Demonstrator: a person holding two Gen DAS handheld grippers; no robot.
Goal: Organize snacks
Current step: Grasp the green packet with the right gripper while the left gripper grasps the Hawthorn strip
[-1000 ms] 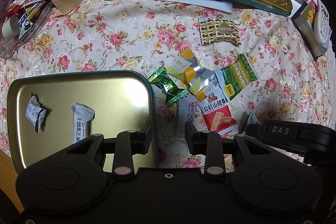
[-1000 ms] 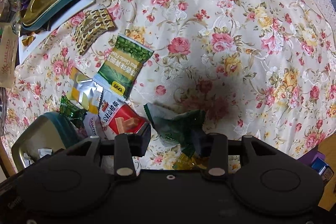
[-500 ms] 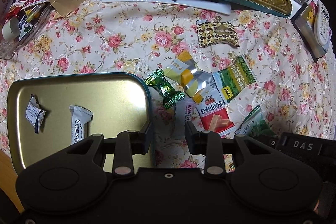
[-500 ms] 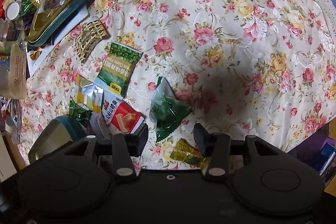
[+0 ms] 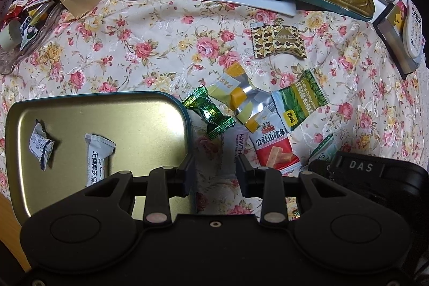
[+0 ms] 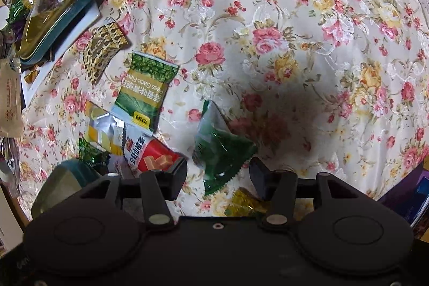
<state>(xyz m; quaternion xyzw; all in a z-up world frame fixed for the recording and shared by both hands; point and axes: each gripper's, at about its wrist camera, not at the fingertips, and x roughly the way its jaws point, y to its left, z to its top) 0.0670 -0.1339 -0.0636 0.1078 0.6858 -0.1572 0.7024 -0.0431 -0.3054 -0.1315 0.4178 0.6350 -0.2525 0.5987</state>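
- Since a second ago, right wrist view: the dark green packet (image 6: pixel 219 149) has left the right claw (image 6: pixel 218 178) and lies flat on the floral counter (image 6: pixel 295 18); the jaws are opening, and only the packet's lower tip lies in the gap, untouched by either pad.
- Right wrist view: a small yellow-gold candy (image 6: pixel 241 203) lies just below the packet, beside the right-hand finger. A green pea packet (image 6: pixel 146 90) and a red hawthorn-strip packet (image 6: pixel 150 154) lie to the left.
- Left wrist view: the left claw (image 5: pixel 215 173) is spread, with nothing between its fingers, straddling the right edge of the gold tray (image 5: pixel 120 119).
- Left wrist view: two white-wrapped snacks (image 5: pixel 97 154) lie in the tray; a green twist candy (image 5: pixel 210 114) lies just beside its rim.
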